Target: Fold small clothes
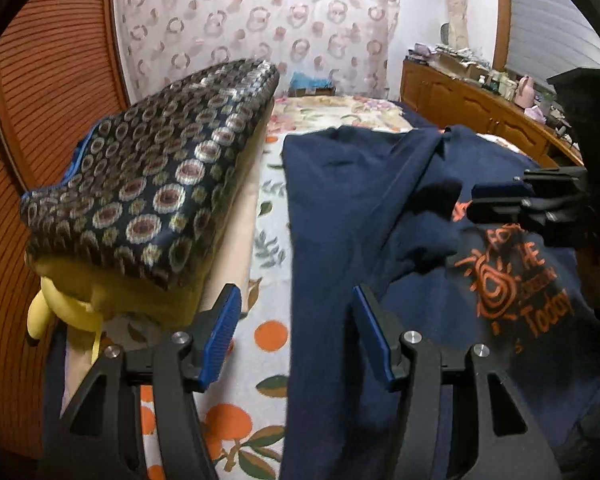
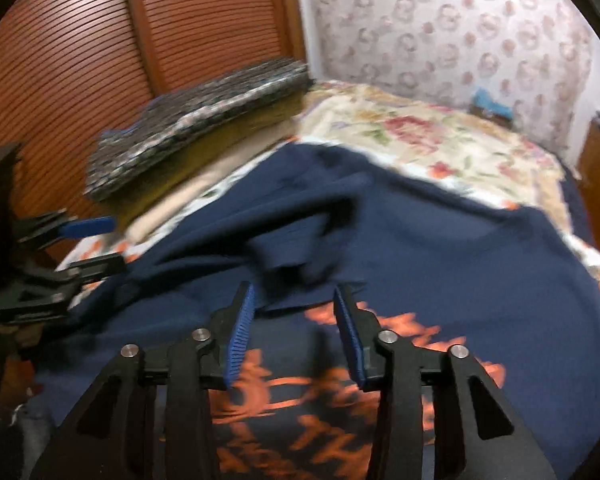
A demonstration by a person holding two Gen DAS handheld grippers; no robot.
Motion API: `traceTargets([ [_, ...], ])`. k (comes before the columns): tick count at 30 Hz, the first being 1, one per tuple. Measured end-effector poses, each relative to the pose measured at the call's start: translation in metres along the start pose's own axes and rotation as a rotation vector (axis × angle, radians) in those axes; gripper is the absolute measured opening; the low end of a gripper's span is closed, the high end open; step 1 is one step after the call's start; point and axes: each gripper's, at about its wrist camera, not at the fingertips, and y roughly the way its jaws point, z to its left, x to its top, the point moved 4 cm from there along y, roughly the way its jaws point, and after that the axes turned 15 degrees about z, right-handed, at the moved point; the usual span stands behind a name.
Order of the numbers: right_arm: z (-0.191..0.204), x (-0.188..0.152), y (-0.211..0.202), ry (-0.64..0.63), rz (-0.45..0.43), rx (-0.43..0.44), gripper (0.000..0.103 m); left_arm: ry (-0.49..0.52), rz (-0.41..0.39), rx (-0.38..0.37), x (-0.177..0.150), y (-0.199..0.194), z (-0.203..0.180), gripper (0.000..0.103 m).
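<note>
A navy T-shirt [image 1: 340, 200] with an orange print [image 1: 512, 280] lies spread on the bed, one sleeve [image 1: 432, 208] folded in over its chest. My left gripper [image 1: 295, 292] is open low over the shirt's left edge, and its pads touch no cloth. In the right wrist view the same shirt [image 2: 440, 240] fills the middle, blurred. My right gripper [image 2: 295, 290] is open just above the print [image 2: 284, 392], with the folded sleeve [image 2: 288, 252] right ahead of its tips. Each gripper shows in the other's view: the right gripper [image 1: 500, 200] at the right edge, the left gripper [image 2: 92, 240] at the left edge.
The bed sheet [image 1: 260, 344] has an orange-fruit print, and a floral blanket [image 2: 440, 140] lies beyond it. A dark patterned cushion [image 1: 160, 184] rests on a yellow plush toy [image 1: 80, 304] at the left, against louvred wooden doors [image 1: 40, 120]. A cluttered wooden dresser [image 1: 480, 100] stands at the right.
</note>
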Motion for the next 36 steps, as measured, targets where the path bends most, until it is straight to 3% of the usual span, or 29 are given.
traceTargets([
  [6, 0.030, -0.004, 0.030, -0.033, 0.048, 0.041, 0.032, -0.024, 0.034, 0.004, -0.010, 0.013, 0.005, 0.057],
  [11, 0.034, -0.005, 0.042, -0.054, 0.059, 0.021, 0.009, -0.022, 0.041, 0.015, -0.015, 0.019, 0.006, 0.057],
  [14, 0.031, -0.006, 0.037, -0.056, 0.049, 0.034, 0.003, -0.031, 0.044, 0.012, -0.015, 0.019, 0.009, 0.057],
  [25, 0.021, -0.024, -0.026, -0.032, -0.007, 0.108, 0.001, -0.046, 0.044, 0.014, -0.017, 0.018, 0.015, 0.057],
  [28, 0.019, -0.032, -0.031, -0.031, 0.003, 0.069, 0.003, -0.048, 0.052, 0.017, -0.017, 0.019, 0.015, 0.057],
  [31, 0.010, -0.034, -0.032, -0.020, -0.008, 0.014, 0.016, -0.044, 0.048, 0.022, -0.016, 0.020, 0.014, 0.057],
  [36, -0.016, -0.023, -0.020, -0.007, -0.009, -0.088, 0.018, -0.023, 0.032, 0.035, -0.013, 0.016, 0.008, 0.057],
])
